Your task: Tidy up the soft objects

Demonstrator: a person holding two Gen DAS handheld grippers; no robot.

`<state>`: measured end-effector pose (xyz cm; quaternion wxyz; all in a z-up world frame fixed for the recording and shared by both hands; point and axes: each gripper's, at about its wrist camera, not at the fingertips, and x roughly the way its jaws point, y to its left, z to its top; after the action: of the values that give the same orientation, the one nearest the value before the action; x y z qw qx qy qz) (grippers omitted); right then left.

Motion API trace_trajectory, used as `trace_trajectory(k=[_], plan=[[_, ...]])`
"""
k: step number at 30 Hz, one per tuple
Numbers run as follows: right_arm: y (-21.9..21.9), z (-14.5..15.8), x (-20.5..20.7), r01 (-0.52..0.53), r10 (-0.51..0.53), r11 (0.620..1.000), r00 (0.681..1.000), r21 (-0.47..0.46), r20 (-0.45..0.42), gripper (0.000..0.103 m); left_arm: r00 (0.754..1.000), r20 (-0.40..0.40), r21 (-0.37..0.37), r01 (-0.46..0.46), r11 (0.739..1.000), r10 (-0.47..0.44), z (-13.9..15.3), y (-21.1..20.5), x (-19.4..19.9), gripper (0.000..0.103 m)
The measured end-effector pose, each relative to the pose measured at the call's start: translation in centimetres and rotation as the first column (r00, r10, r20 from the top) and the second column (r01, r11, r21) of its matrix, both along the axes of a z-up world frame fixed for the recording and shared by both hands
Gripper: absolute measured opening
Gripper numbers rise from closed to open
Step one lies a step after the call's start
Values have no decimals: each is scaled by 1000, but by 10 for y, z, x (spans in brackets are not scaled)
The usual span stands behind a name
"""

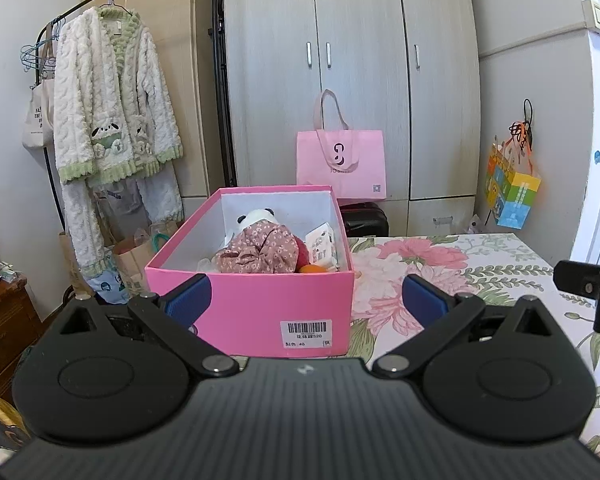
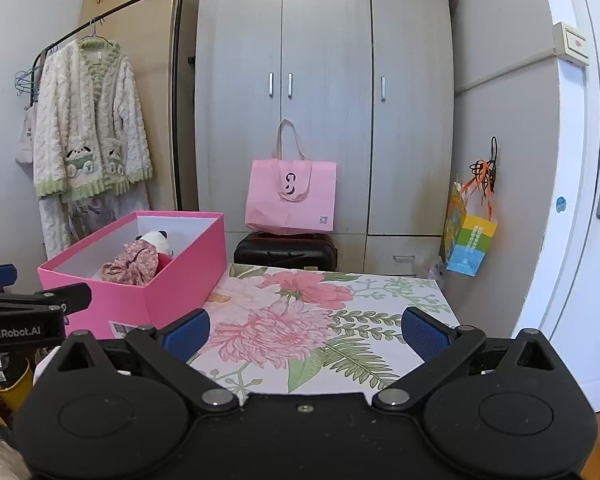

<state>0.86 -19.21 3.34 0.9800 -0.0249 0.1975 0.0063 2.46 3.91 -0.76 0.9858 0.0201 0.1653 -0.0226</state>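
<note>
Two grippers sit nearest, one per view, and both stand with their blue pads spread wide and nothing between them: the left gripper (image 1: pixel 306 300) faces the short end of the box, the right gripper (image 2: pixel 306 334) hovers over bare tabletop. Just ahead of the left one stands a single pink box (image 1: pixel 260 308), lidless, white inside, with one barcode label (image 1: pixel 306 334) on its near wall. Inside it lie the soft things: one floral fabric bundle (image 1: pixel 260 250) in the middle, one panda plush (image 1: pixel 256 216) behind it, a red piece (image 1: pixel 302 254) touching the bundle's right side, an orange item (image 1: pixel 314 269) low at the front, and one small printed packet (image 1: pixel 322 244) leaning by the right wall. The box rests on the left part of a table covered by a floral cloth (image 2: pixel 320 320) of pink blooms and green leaves; the rest of the cloth is bare. Beyond the table's far edge sits one black suitcase (image 2: pixel 286 252) with one pink tote bag (image 2: pixel 292 196) on top. Behind stands a grey wardrobe (image 2: pixel 324 80) with three doors and three handles. To the left a black clothes rack (image 2: pixel 176 80) carries one fluffy cream-and-green robe (image 2: pixel 88 120) and a pale tote (image 1: pixel 38 120). On the right wall one colourful gift bag (image 2: pixel 468 240) hangs beside a white door (image 2: pixel 580 200).
</note>
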Motion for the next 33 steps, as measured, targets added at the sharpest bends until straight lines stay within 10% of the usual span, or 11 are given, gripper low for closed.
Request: trace_trajectory(k=[33], plan=[[-1, -14, 10, 65, -65, 996, 998, -54, 5, 103, 999, 37, 28, 0, 1000, -1, -10, 2, 1, 103]])
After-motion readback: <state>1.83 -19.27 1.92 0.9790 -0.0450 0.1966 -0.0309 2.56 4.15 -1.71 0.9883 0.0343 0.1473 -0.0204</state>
